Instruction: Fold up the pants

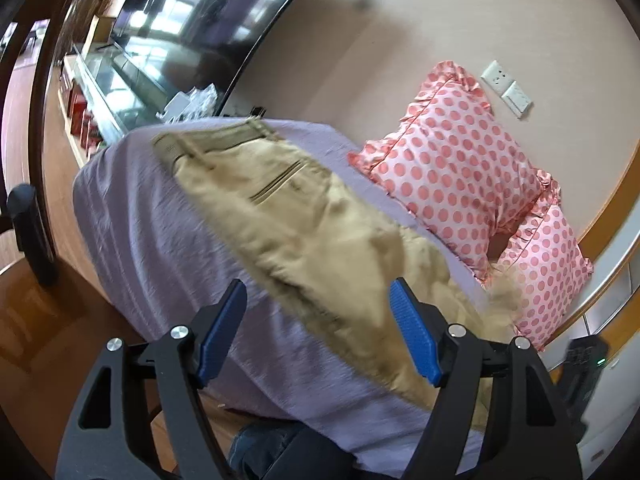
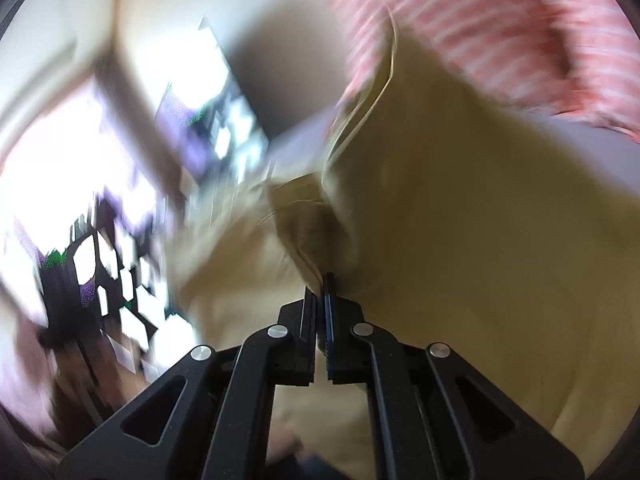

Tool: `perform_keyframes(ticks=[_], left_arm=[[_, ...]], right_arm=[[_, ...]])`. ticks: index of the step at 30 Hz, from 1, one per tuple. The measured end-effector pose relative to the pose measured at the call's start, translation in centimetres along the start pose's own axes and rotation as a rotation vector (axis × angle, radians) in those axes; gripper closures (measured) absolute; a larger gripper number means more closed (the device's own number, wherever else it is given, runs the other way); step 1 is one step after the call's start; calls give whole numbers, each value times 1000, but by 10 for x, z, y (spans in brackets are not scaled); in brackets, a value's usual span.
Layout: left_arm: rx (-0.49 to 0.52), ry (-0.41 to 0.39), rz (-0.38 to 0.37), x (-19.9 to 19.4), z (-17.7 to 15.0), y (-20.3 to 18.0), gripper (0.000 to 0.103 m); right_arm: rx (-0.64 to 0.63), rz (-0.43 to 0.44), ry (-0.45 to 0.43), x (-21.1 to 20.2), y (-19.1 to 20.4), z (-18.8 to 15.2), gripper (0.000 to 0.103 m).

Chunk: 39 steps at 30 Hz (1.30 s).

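Note:
Tan pants point(image 1: 304, 236) lie stretched across a lilac bedsheet point(image 1: 168, 248), waistband at the far end, legs running toward me and to the right. My left gripper point(image 1: 320, 300) is open, its blue pads either side of the pant leg, holding nothing. In the right wrist view, heavily blurred, my right gripper point(image 2: 322, 284) is shut on a fold of the tan pants point(image 2: 460, 248), which fill most of that view.
Two pink polka-dot pillows point(image 1: 460, 168) lean against the wall at the right of the bed; they show as a pink blur in the right wrist view point(image 2: 500, 20). A dark TV screen point(image 1: 200, 12) and glass cabinet stand beyond the bed. Wooden floor is at left.

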<state>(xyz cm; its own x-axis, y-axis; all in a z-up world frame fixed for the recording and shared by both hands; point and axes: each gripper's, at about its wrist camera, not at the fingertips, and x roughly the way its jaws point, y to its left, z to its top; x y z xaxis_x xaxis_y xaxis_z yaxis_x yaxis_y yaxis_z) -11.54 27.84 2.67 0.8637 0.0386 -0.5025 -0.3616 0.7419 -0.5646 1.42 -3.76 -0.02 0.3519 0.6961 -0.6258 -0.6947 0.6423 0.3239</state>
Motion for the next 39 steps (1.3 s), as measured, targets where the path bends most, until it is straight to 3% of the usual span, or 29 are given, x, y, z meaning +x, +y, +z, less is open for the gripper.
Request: perform_keyframes(ticks=[2, 4, 5, 6, 9, 15, 21, 26, 30, 34, 36, 38, 39], left_arm=[[9, 31, -5, 3, -3, 7, 29], [28, 60, -1, 7, -6, 11, 29], [35, 79, -9, 10, -8, 12, 29], [35, 89, -19, 12, -10, 13, 29], [37, 122, -47, 22, -17, 10, 29], [25, 163, -87, 43, -20, -3, 29], [-21, 174, -54, 56, -9, -8, 29], [-61, 69, -63, 38, 16, -4, 31], [-108, 11, -12, 41, 45, 12, 32], [-177, -31, 29, 48, 69, 36, 44], [-217, -25, 37, 56, 75, 49, 58], [-234, -20, 57, 59, 77, 57, 94], [-213, -22, 67, 58, 79, 54, 95]], right_arm=[[-19, -12, 19, 0, 5, -6, 87], [-8, -3, 9, -7, 3, -8, 61], [7, -6, -12, -15, 0, -8, 33], [20, -19, -41, -23, -3, -7, 18], [75, -12, -106, -40, -11, -13, 17], [194, 36, -75, -28, -28, -9, 17], [213, 63, -78, -23, -28, -4, 17], [233, 72, -85, -22, -33, -6, 17], [248, 83, -92, -22, -35, -7, 17], [261, 102, -108, -27, -38, -10, 16], [268, 106, -113, -29, -40, -11, 16], [279, 114, -121, -32, -44, -12, 16], [283, 117, -126, -35, -46, -13, 16]])
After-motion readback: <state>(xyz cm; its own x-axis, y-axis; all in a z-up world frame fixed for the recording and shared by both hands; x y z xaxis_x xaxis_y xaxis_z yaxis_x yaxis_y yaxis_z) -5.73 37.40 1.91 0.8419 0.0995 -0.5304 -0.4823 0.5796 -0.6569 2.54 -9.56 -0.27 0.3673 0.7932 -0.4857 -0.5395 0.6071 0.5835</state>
